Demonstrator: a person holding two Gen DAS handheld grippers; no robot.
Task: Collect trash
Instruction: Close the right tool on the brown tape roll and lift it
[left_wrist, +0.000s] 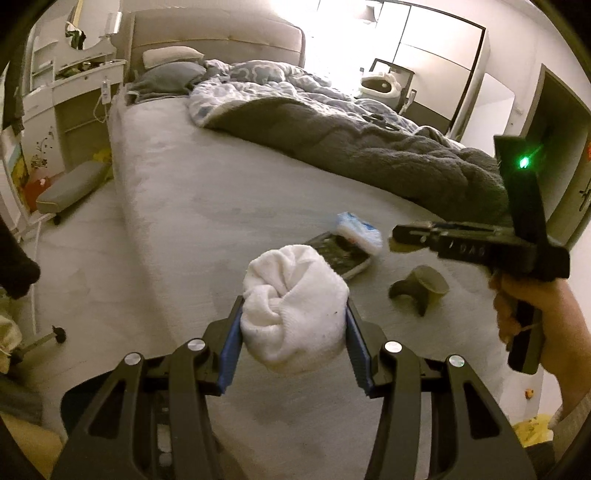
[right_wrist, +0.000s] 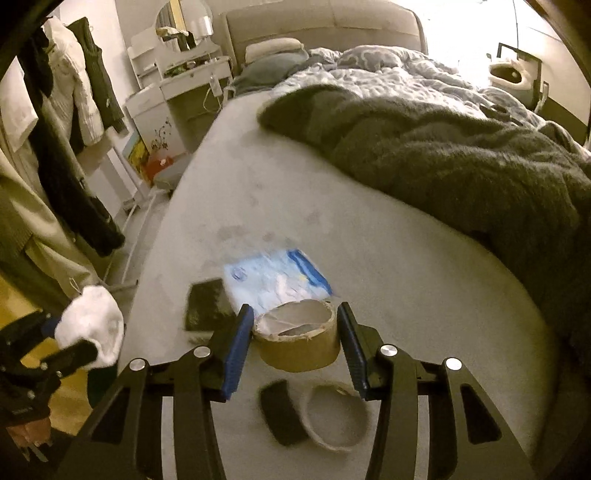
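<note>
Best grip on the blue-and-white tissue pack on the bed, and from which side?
Take the tissue pack across its two long edges, coming down from above. It lies flat on the bed, so only its edges give the fingers purchase. Stay toward its far end, since a phone lies against its near corner. Both grippers look full right now.

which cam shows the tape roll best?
Right wrist: the tape roll sits between the right gripper's fingers, hollow core visible. Left wrist shows only a sliver of it at that gripper's tip.
</note>
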